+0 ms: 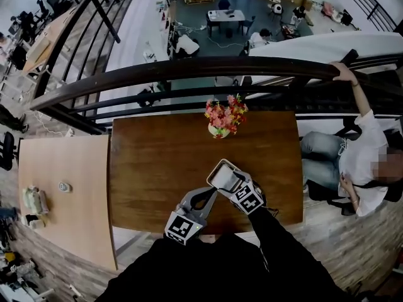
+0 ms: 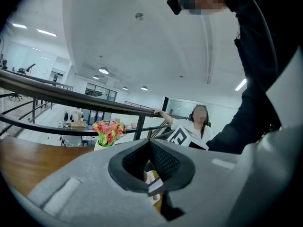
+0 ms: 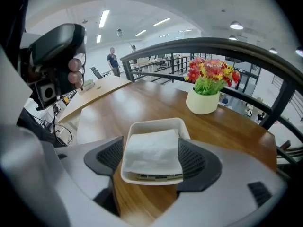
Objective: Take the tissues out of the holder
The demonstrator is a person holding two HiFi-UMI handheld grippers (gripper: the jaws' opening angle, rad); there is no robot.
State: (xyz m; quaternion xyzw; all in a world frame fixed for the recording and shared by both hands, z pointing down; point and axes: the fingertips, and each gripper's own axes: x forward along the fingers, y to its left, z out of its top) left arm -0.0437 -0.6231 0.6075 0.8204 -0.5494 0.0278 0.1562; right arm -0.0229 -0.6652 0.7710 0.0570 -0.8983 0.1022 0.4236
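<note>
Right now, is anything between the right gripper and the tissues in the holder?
Nothing visible. The right gripper stands open astride the white holder, and the tissues lie uncovered on top between its jaws. The flower pot stands farther back on the table, out of the way.

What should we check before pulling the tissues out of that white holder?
1. Tissues lie in the holder: ok.
2. Holder sits on the table: ok.
3. Right tool open, one jaw each side of the holder: ok.
4. Right tool lined up on the tissues alone: not ok, it straddles the holder.
5. Left tool steadying the holder: cannot tell; its jaws are together.
6. Flower pot well away from the holder: ok.
</note>
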